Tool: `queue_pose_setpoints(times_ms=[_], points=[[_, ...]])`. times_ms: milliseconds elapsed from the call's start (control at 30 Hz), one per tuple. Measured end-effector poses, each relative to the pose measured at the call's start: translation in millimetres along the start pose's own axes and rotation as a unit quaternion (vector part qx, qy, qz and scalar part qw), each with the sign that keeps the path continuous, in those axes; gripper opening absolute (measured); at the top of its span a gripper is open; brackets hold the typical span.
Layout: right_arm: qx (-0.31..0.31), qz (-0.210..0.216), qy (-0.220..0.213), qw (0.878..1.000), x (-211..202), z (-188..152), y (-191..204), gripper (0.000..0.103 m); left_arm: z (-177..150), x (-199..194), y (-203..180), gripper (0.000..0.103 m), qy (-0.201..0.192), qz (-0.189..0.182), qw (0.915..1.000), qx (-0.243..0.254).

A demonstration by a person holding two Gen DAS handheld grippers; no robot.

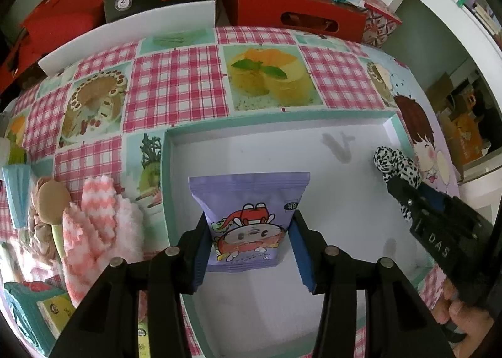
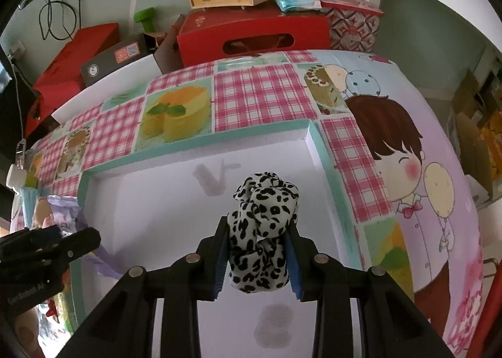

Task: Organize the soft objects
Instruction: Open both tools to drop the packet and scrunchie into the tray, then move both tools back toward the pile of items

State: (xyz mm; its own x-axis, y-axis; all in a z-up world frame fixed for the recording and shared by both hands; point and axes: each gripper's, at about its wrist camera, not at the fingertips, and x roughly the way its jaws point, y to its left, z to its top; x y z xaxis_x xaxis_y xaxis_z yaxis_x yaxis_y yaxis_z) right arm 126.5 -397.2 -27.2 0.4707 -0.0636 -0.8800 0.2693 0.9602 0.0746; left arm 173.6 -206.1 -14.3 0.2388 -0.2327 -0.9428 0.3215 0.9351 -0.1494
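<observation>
While your left gripper (image 1: 249,240) clamps the purple packet (image 1: 248,216) over the tray (image 1: 166,176) near its left edge, your right gripper (image 2: 259,256) pinches the bunched spotted cloth (image 2: 262,232), seemingly near the right edge. White floor lies bare between them.

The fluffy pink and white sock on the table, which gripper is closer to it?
Left. The left gripper, holding the purple packet, sits just beside the pink and white sock. The right gripper, holding the spotted cloth, is across the tray.
</observation>
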Motion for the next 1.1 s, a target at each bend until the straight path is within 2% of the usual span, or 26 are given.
queue_pose_setpoints(times_ms=[133,167,200,233,267,467,567,600,667,733,1100], points=[[-0.002,-0.006,0.01,1.0,5,2,-3,0.037,-1,5,0,0.049,0.005,0.001,1.0,-0.006],[-0.004,-0.006,0.01,1.0,5,2,-3,0.037,-2,5,0,0.052,0.004,0.001,1.0,-0.007],[-0.006,-0.007,0.011,1.0,5,2,-3,0.037,-2,5,0,0.064,0.003,0.003,1.0,-0.008],[-0.008,-0.01,0.013,1.0,5,1,-3,0.039,-2,5,0,0.071,0.0,0.006,0.9999,-0.008],[-0.008,-0.011,0.014,1.0,5,1,-3,0.045,-2,3,0,0.08,-0.004,0.008,0.9999,-0.008],[-0.01,-0.014,0.018,1.0,0,-1,-1,0.067,-1,-5,1,0.087,-0.021,0.014,0.9997,-0.004],[-0.016,-0.013,0.02,1.0,-4,-3,2,0.07,-3,-9,2,0.09,-0.025,0.012,0.9996,-0.007],[-0.016,-0.012,0.019,1.0,-6,-4,3,0.072,-4,-10,2,0.097,-0.026,0.012,0.9996,-0.006],[-0.019,-0.019,0.017,1.0,-9,-7,5,0.093,-6,-12,1,0.099,-0.028,0.008,0.9996,-0.004],[-0.024,-0.026,0.009,0.999,-14,-9,6,0.103,-9,-15,0,0.099,-0.034,0.01,0.9994,-0.002],[-0.016,-0.027,-0.002,1.0,-33,-26,10,0.103,-21,-32,14,0.099,-0.049,0.008,0.9987,-0.015]])
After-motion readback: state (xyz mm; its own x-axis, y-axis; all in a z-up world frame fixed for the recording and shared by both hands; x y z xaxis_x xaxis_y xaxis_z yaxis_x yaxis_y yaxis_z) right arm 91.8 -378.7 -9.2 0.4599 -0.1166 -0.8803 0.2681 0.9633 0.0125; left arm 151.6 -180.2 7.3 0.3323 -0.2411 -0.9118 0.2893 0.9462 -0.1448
